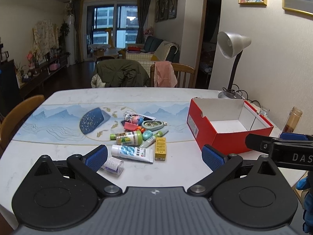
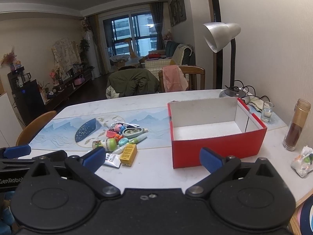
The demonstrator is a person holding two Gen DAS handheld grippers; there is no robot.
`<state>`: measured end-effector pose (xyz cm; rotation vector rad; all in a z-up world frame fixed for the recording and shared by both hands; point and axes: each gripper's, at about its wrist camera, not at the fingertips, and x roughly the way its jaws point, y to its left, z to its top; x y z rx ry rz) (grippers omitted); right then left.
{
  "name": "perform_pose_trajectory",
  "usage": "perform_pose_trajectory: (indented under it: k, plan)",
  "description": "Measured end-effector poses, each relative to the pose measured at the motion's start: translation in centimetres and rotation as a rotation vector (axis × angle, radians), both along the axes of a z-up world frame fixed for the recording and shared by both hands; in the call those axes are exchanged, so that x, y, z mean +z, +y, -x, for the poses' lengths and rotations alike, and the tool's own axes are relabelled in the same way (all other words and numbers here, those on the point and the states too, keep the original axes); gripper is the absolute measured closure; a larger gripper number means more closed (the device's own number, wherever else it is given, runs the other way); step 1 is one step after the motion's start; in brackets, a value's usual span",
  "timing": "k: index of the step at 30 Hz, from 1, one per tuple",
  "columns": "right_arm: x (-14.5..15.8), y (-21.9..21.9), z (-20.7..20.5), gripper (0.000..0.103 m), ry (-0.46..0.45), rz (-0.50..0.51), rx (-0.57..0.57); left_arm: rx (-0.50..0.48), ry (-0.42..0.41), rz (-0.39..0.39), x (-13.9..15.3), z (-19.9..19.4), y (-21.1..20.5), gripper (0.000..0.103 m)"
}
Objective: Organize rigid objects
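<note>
- Left gripper (image 1: 154,156): jaws spread wide, nothing between the blue pads, held above the near table edge. Released.
- Right gripper (image 2: 152,159): jaws likewise spread wide and holding nothing, above the near edge, facing the box. Released.
- Small clear vial (image 1: 114,165) with a purple base lies on its side just beside the left gripper's left pad; contact cannot be told.
- White tube (image 1: 133,152) lies flat just beyond the vial; a yellow carton (image 1: 160,148) lies flat at its right end, seemingly touching it.
- Behind these, green-capped bottle (image 1: 129,138) on its side, a teal case (image 1: 147,135) and a white-green pen (image 1: 154,138) at its right.
- Farther back in the same pile: pink clip (image 1: 130,126), oval correction-tape case (image 1: 151,125), small pig figure (image 1: 135,119). All sit on the blue-patterned mat (image 1: 58,125).
- Red box (image 2: 217,146), open top, white interior, stands to the right of the pile, apart from it; nothing visible inside.
- Right of the box: tall brown-filled jar (image 2: 296,129), upright; crumpled wrapper (image 2: 302,161) nearer; small glass (image 2: 267,111) farther.
- Desk lamp (image 2: 223,37) at the far right table edge, behind the box.
- 2 chairs draped with a green jacket (image 1: 121,75) and a pink cloth (image 1: 164,73) at the far side.
</note>
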<state>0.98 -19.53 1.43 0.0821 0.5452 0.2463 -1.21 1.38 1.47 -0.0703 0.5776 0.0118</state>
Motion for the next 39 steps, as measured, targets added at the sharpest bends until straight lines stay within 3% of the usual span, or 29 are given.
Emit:
perform_pose_trajectory:
  k: [12, 20, 29, 39]
  plan:
    - [-2.2, 2.6, -5.0, 0.002, 0.106, 0.002, 0.008, -0.072, 0.038, -0.025, -2.7, -4.5, 3.8, 0.0]
    - [-4.0, 6.0, -8.4, 0.005, 0.151, 0.027, 0.053, -0.089, 0.106, -0.04, -6.7, -8.8, 7.7, 0.0]
    - [-7.4, 9.8, -13.4, 0.016, 0.237, 0.078, 0.075, -0.12, 0.196, -0.045, -12.3, -12.5, 11.3, 0.0]
    - [-12.1, 13.2, -19.0, 0.031, 0.352, 0.155, 0.079, -0.183, 0.269, -0.08, -16.9, -15.2, 12.5, 0.001]
